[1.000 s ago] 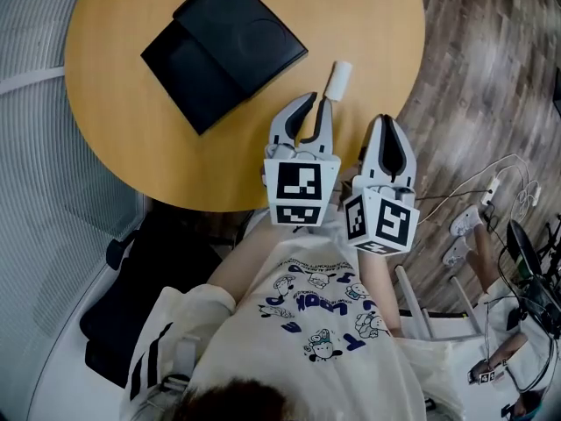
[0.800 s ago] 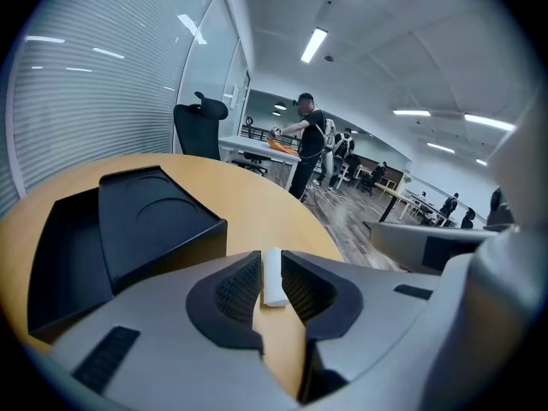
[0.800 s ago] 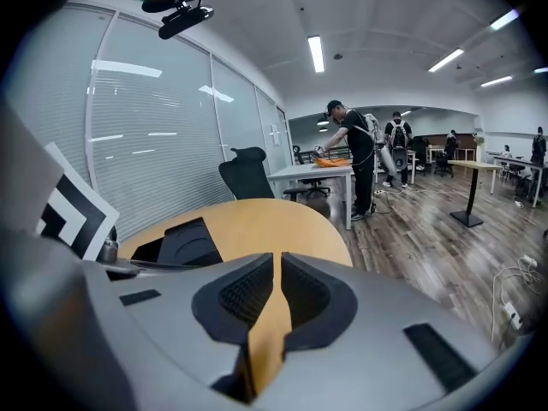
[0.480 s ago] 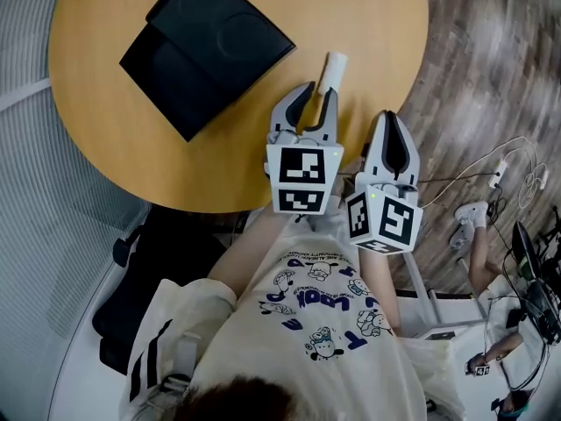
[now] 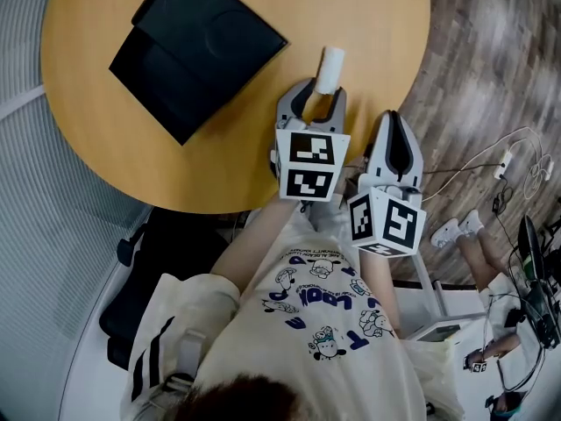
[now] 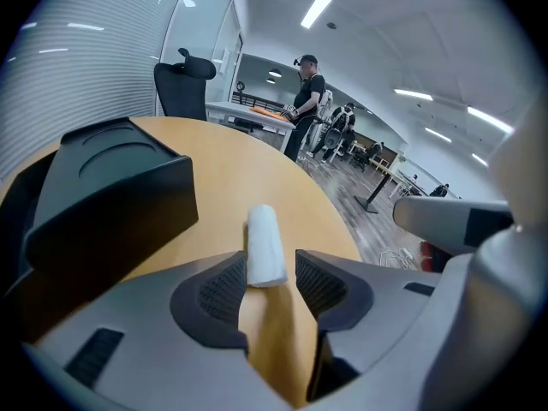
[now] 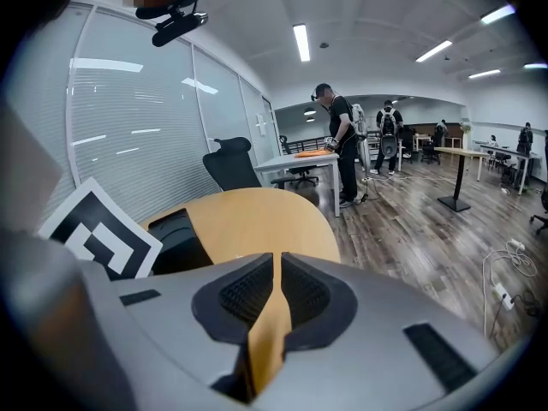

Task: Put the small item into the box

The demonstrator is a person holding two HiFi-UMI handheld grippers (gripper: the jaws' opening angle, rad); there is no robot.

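Observation:
A small white cylinder point(image 5: 329, 70) lies on the round wooden table point(image 5: 131, 156), to the right of the black box point(image 5: 197, 51). My left gripper point(image 5: 321, 95) is right behind the cylinder, and its jaws are opening. In the left gripper view the cylinder's point(image 6: 265, 245) near end sits between the pads point(image 6: 221, 291) with a gap on the right side, and the black box point(image 6: 103, 195) is at the left. My right gripper point(image 5: 394, 123) hovers at the table's near right edge. Its jaws point(image 7: 276, 268) are shut with nothing between them.
The table's right edge runs just beyond the right gripper, with wooden floor and cables point(image 5: 517, 169) past it. A dark chair point(image 5: 158, 261) stands under the table's near side. Far off, a person point(image 6: 306, 101) stands by desks and an office chair point(image 6: 184, 80).
The left gripper has moved forward to the cylinder and its jaws have spread to either side of it. The right gripper has hardly moved.

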